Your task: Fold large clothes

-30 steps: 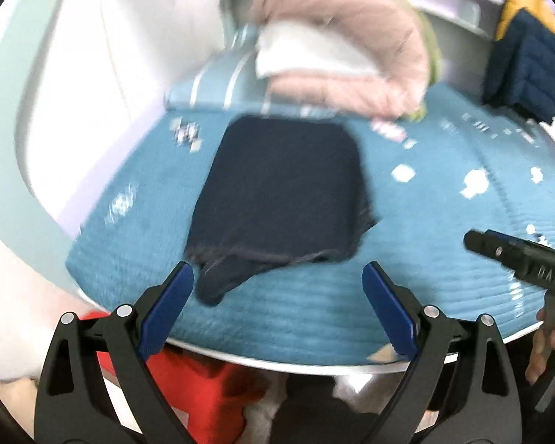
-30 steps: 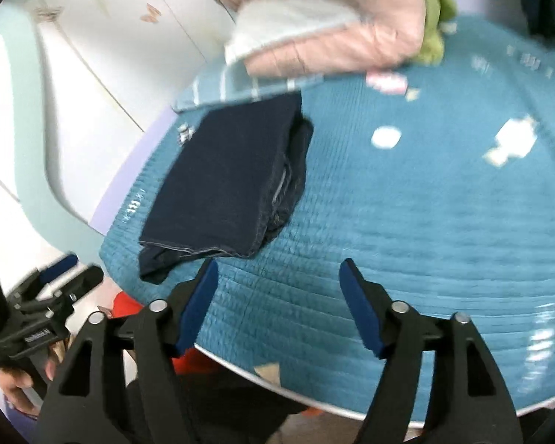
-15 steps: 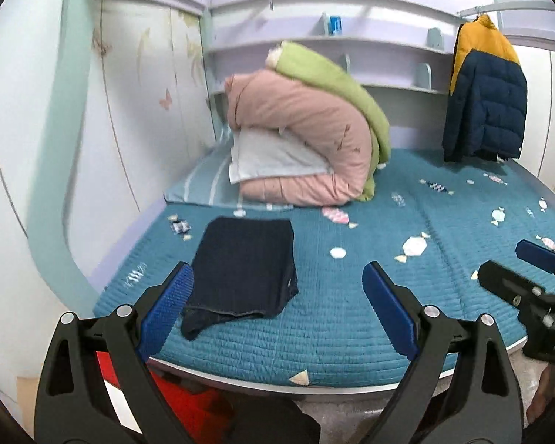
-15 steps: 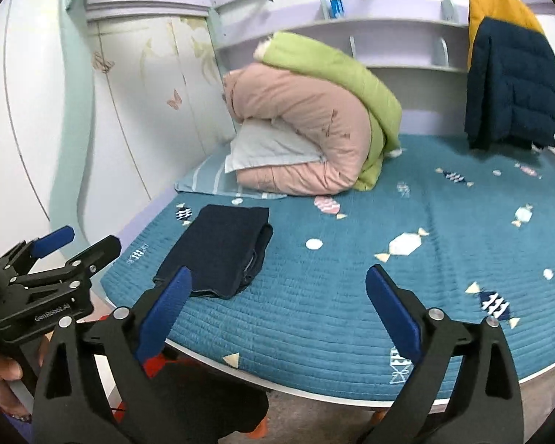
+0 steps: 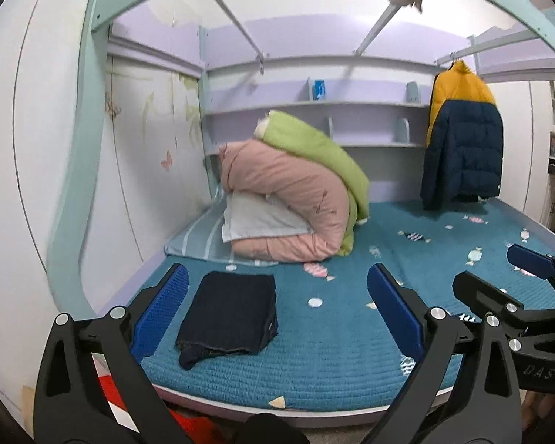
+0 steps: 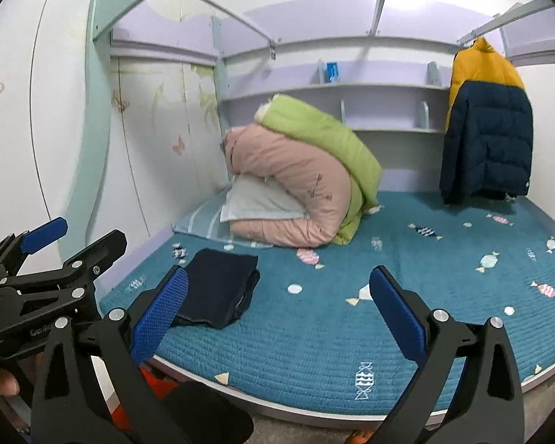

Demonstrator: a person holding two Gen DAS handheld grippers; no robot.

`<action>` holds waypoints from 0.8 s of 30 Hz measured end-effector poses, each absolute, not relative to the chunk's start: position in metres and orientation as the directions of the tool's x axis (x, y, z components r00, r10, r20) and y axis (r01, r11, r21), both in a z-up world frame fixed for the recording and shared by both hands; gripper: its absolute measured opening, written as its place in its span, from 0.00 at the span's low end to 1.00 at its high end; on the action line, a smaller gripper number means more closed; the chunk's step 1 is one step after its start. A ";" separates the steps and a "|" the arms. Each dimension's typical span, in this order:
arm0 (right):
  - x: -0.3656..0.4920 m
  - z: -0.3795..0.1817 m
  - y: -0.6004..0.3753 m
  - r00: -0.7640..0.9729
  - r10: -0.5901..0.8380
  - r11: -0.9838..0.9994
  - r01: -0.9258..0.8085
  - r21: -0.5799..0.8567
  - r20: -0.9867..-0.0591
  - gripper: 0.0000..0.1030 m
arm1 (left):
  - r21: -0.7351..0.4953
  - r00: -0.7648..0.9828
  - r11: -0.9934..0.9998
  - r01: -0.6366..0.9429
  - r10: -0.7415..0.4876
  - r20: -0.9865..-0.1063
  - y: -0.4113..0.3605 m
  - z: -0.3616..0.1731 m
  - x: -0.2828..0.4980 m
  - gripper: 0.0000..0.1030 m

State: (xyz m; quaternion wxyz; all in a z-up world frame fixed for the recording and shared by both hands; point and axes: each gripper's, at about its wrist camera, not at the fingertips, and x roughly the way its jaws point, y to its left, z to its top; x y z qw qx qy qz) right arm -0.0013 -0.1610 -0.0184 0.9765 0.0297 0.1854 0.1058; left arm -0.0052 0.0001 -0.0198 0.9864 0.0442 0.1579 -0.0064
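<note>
A dark navy garment (image 5: 229, 307) (image 6: 218, 288) lies folded into a flat rectangle on the teal quilted bed (image 5: 351, 351) (image 6: 314, 340), near its front left corner. My left gripper (image 5: 277, 273) hangs in the air in front of the bed, open and empty, well back from the garment. My right gripper (image 6: 279, 273) is beside it on the right, also open wide with nothing between its pads. Each shows in the other's view: the right gripper (image 5: 495, 273) at the right edge, the left gripper (image 6: 81, 238) at the left edge with a hand under it.
A rolled pink and green duvet (image 5: 299, 203) and a pale pillow (image 5: 255, 218) sit at the head of the bed. A yellow and navy puffer jacket (image 5: 462, 148) hangs at the right. Shelves (image 5: 351, 103) line the back wall. Something red (image 5: 188, 421) lies under the bed's front edge.
Both grippers have drawn back from the bed and risen, so the folded garment now looks small and far. The right jaws have spread wider.
</note>
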 end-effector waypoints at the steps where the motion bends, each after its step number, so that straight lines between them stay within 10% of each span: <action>1: -0.006 -0.014 -0.162 0.916 0.209 0.978 -0.190 0.090 -0.342 0.92 | 0.085 0.954 0.996 0.031 -0.004 -0.299 -0.001 -0.017 -0.010 0.95; 24: -0.040 0.009 -0.173 0.959 0.165 0.986 -0.160 0.040 -0.233 0.93 | 0.070 0.981 0.997 0.021 -0.007 -0.195 -0.007 0.007 -0.043 0.95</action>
